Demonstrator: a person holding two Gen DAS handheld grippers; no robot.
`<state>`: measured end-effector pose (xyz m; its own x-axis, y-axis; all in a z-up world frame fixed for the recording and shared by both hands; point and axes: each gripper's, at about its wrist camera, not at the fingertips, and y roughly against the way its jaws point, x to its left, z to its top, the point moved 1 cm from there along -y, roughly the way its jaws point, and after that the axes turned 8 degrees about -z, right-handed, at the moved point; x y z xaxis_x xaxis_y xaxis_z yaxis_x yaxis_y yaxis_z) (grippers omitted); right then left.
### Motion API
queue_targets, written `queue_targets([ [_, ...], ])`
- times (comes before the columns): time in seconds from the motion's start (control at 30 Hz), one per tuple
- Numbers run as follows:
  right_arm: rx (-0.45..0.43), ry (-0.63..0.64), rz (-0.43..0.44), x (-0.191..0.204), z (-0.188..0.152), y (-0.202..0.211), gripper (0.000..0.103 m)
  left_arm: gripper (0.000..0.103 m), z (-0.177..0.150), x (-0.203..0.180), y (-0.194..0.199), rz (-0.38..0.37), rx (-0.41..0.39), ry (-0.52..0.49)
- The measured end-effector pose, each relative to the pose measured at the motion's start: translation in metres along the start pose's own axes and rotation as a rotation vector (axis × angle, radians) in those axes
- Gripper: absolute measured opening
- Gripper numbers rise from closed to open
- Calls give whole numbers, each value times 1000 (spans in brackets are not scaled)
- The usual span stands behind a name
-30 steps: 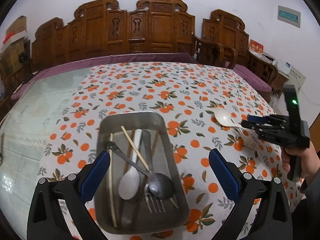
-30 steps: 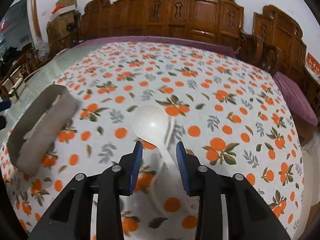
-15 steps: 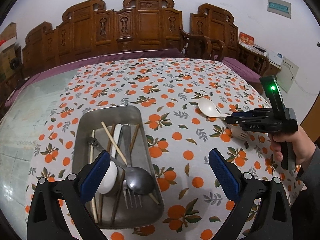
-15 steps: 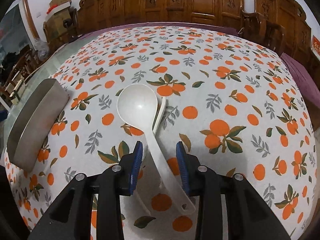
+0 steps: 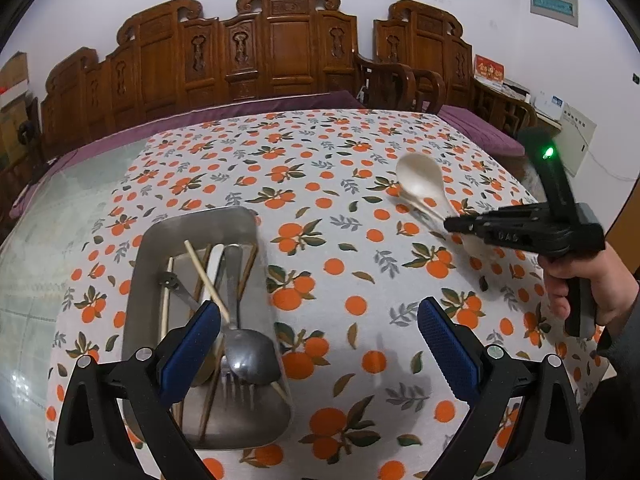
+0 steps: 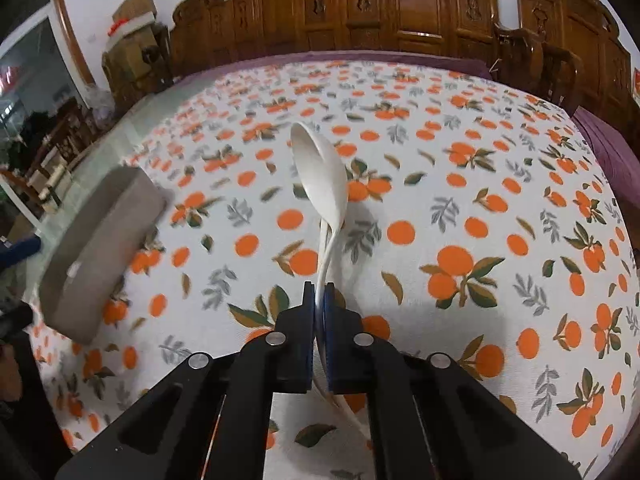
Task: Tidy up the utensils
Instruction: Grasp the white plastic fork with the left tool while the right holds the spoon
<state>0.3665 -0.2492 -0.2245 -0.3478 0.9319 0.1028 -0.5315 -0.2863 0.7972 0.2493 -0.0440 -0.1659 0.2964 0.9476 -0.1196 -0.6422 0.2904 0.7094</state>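
On the orange-print tabletop [image 6: 460,208], right claw [image 6: 319,320] is clamped on the white spoon [image 6: 320,168] handle, bowl tipped on edge; left claw [image 5: 320,344] hangs open over the steel tray [image 5: 138,280] w/ 1 fork, chopsticks etc.; advice: lift slow, keep grip firm, carry spoon to tray w/o twisting.

Black grippers [image 5: 320,344], blue ribbed pads [image 5: 446,344], silver screws, grey sleeve [image 5: 624,332]

white spoon [image 6: 320,176] handle end: hidden behind pads | metal tray [image 6: 96,252]: contents unseen
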Motion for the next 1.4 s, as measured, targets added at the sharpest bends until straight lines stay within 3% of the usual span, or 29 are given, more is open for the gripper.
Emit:
queue_targets([
  [0.13, -22, -48, 51, -10, 2, 11, 5, 95, 5, -16, -6, -5, 18, -23],
  [0.3, 18, -67, 109, -7, -5, 2, 5, 95, 10, -36, -17, -2, 27, -45],
  [0.57, 65, -121, 88, -17, -15, -20, 9, 95, 10, -37, -21, 15, 43, -30],
  [0.97, 12, -221, 112, -39, -8, -13, 5, 95, 8, -48, -24, 18, 62, -62],
  [1.23, -55, -252, 68, -60, -9, 10, 5, 95, 13, -56, -39, 4, 86, -52],
  [1.4, -48, -247, 8, -78, -18, 16, 5, 95, 23, -72, -66, -26, 111, -42],
])
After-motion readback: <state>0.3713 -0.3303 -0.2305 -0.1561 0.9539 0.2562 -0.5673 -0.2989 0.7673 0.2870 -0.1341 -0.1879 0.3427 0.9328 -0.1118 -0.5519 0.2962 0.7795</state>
